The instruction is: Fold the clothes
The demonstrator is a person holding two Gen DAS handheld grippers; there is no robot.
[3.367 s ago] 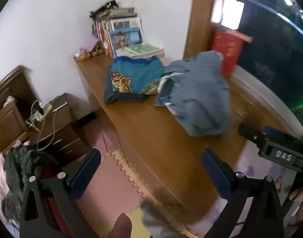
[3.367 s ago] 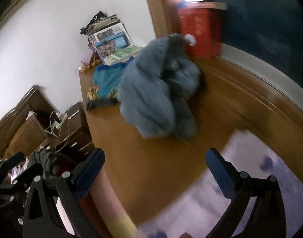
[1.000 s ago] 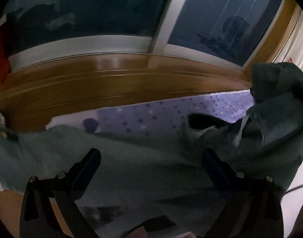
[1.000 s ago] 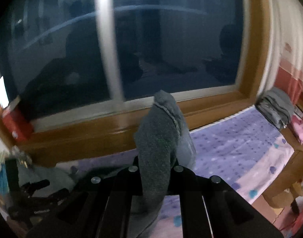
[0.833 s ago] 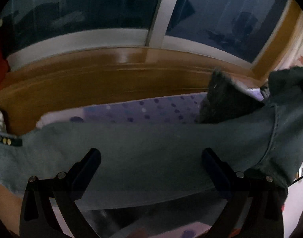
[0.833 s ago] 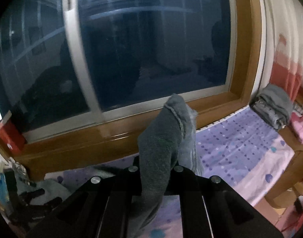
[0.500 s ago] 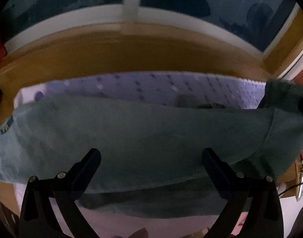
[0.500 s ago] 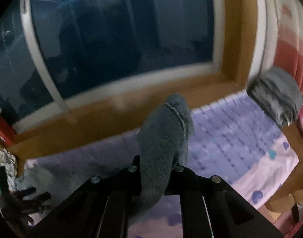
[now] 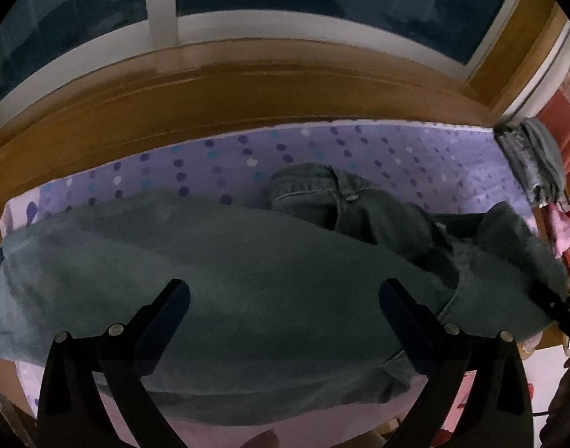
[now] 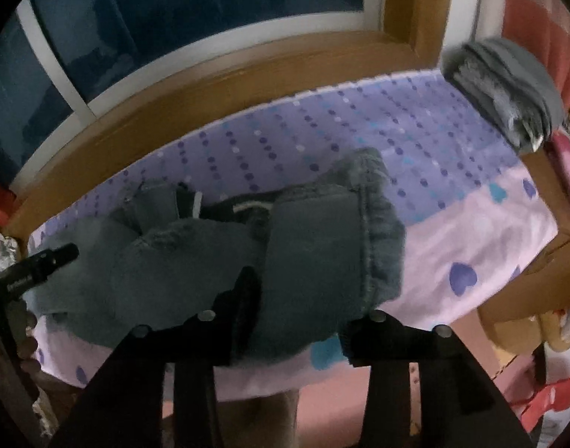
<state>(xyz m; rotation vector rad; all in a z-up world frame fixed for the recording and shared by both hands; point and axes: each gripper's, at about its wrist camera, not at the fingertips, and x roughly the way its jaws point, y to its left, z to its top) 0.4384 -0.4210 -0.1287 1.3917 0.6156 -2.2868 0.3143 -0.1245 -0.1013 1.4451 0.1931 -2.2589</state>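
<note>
A pair of grey-blue jeans [image 9: 229,280] lies stretched across the purple dotted bed sheet [image 9: 210,160], legs to the left and waistband [image 9: 307,183] bunched to the right. My left gripper [image 9: 285,295] hovers open above the legs with nothing between its fingers. In the right wrist view the jeans [image 10: 154,268] end in a thick waistband fold [image 10: 315,246] that sits between the fingers of my right gripper [image 10: 303,306]. Its jaws stand about half apart around the fold. The left gripper [image 10: 42,261] shows at the left edge, held by a hand [image 10: 25,339].
A folded stack of grey clothes [image 10: 509,86] sits on the bed's far right end [image 9: 535,160]. A wooden window sill [image 9: 247,86] runs behind the bed under dark glass. Pink items [image 10: 569,156] lie beyond the stack. The sheet's pink front edge [image 10: 471,246] drops to the floor.
The jeans came down from hanging in the air to lying flat on the bed. My right gripper lowered with the waistband and its jaws have spread wider. My left gripper stayed open.
</note>
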